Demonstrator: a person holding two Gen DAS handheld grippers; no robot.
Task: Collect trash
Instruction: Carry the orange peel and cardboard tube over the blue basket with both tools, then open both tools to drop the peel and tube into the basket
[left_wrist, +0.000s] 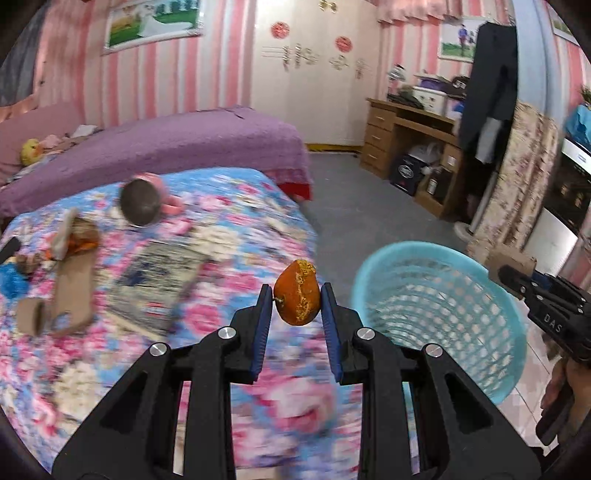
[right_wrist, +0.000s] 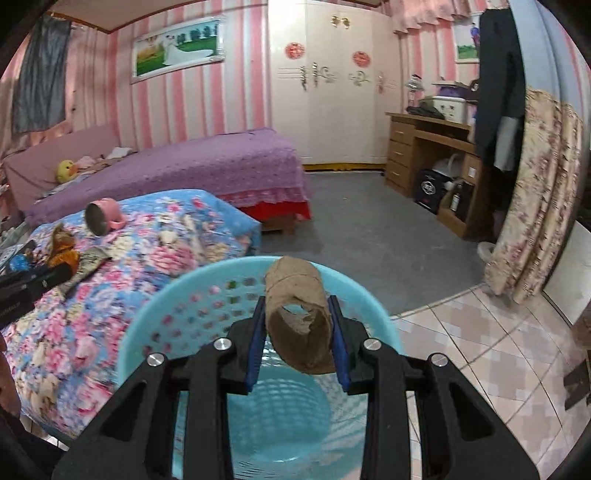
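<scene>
right gripper (right_wrist: 297, 334) clenched on a crushed cardboard tube (right_wrist: 299, 321), held directly over the open mouth of the blue basket (right_wrist: 147, 325). basket interior looks bare as far as the right wrist view shows; nothing visibly dropped in yet. judged: tube is at the release point.

left gripper (left_wrist: 295, 306) clenched on a piece of orange peel (left_wrist: 297, 297), pinched between both blue pads, hanging over the edge of the floral blanket (left_wrist: 229, 229), basket just beside it to the right. judged: a short carry sideways is left before release.

further back on the blanket, not yet collected: a flat cardboard piece (left_wrist: 72, 291), a printed paper or packet (left_wrist: 155, 284), more orange scraps (left_wrist: 79, 236) and a small blue item (left_wrist: 11, 282) at the left edge; left view blurred, so identities are uncertain. a pink cup (right_wrist: 103, 216) lies on its side; cannot tell if it counts as trash.

judged progress: early, two items in hand, none seen binned, several left.
</scene>
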